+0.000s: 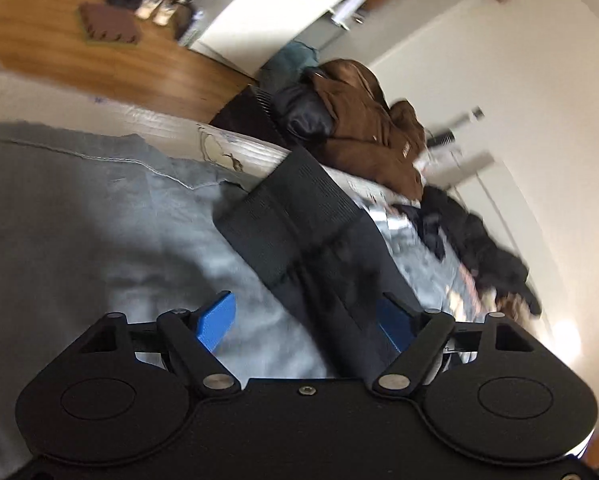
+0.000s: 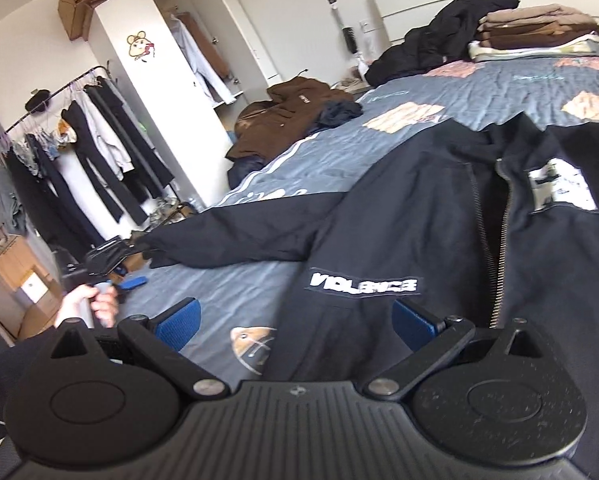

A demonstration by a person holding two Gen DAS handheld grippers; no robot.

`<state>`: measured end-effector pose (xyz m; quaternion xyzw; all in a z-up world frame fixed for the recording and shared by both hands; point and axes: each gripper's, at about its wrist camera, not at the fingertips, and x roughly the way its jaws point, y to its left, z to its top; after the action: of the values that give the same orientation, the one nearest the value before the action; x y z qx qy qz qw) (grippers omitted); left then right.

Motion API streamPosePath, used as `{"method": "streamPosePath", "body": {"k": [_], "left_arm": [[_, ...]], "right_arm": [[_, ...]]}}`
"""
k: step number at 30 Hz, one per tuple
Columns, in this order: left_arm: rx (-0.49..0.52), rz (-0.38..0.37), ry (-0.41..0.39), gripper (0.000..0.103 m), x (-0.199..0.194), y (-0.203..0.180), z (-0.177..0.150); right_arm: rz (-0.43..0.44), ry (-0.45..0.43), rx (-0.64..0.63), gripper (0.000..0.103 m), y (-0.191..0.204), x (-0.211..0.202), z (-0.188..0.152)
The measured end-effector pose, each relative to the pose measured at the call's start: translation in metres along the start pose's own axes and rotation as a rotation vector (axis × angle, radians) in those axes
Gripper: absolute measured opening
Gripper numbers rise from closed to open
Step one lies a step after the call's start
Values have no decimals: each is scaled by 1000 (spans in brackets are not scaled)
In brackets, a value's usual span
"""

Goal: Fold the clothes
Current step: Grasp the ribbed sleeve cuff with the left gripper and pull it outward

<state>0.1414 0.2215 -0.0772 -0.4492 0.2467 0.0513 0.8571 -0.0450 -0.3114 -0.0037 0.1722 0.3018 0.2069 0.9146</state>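
Observation:
A black zip jacket point(image 2: 439, 216) with a white "VIOLENCE" patch point(image 2: 365, 282) lies spread on the blue-grey bed cover point(image 2: 227, 300). Its left sleeve point(image 2: 243, 236) stretches out toward the bed's edge. My right gripper point(image 2: 295, 306) is open, its blue fingers point(image 2: 179, 320) on either side of the jacket's lower front. A hand point(image 2: 87, 304) holds my left gripper point(image 2: 111, 260) at the end of that sleeve. In the blurred left wrist view my left gripper point(image 1: 305, 300) is open, and the sleeve's ribbed cuff point(image 1: 291, 208) runs up between its fingers.
A brown jacket point(image 2: 283, 120) is heaped beside the bed. Folded clothes point(image 2: 539, 28) and a black coat point(image 2: 431, 44) sit near the headboard. A clothes rack point(image 2: 83, 152) and a white wardrobe point(image 2: 159, 80) stand beyond the wooden floor point(image 1: 59, 40).

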Motion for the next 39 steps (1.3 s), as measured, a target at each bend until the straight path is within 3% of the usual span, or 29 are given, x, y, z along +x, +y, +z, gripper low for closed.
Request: {"method": "streamPosePath", "body": {"k": [6, 10, 12, 16, 23, 29, 30, 31, 33, 34, 36, 39], "left_arm": [[-39, 41, -77, 76, 12, -6, 27], [3, -15, -115, 77, -3, -6, 54], [99, -53, -62, 78, -1, -4, 72], [432, -54, 77, 77, 10, -13, 102], [857, -152, 265, 76, 22, -28, 80], [1018, -214, 299, 76, 47, -34, 56], [1030, -229, 294, 73, 47, -33, 55], [1036, -251, 297, 61, 45, -33, 55], [1031, -321, 331, 48, 37, -31, 60], [1028, -356, 348, 32, 33, -30, 63], [1045, -411, 394, 28, 25, -27, 66], [1105, -388, 376, 29, 22, -22, 67]], "right_arm": [[-11, 19, 8, 102, 6, 13, -2], [-12, 23, -1, 102, 9, 12, -4], [-13, 25, -5, 102, 10, 12, -5], [-14, 29, -13, 102, 13, 12, -6], [-11, 47, -22, 102, 19, 18, -9], [-11, 65, -3, 102, 34, 28, -14], [-13, 66, -3, 102, 40, 29, -15], [-17, 67, -3, 102, 45, 31, -15], [-15, 57, 7, 102, 57, 33, -17], [-14, 53, 12, 102, 62, 35, -17], [-12, 50, 30, 102, 72, 37, -20], [-19, 61, 30, 102, 86, 43, -22]]}}
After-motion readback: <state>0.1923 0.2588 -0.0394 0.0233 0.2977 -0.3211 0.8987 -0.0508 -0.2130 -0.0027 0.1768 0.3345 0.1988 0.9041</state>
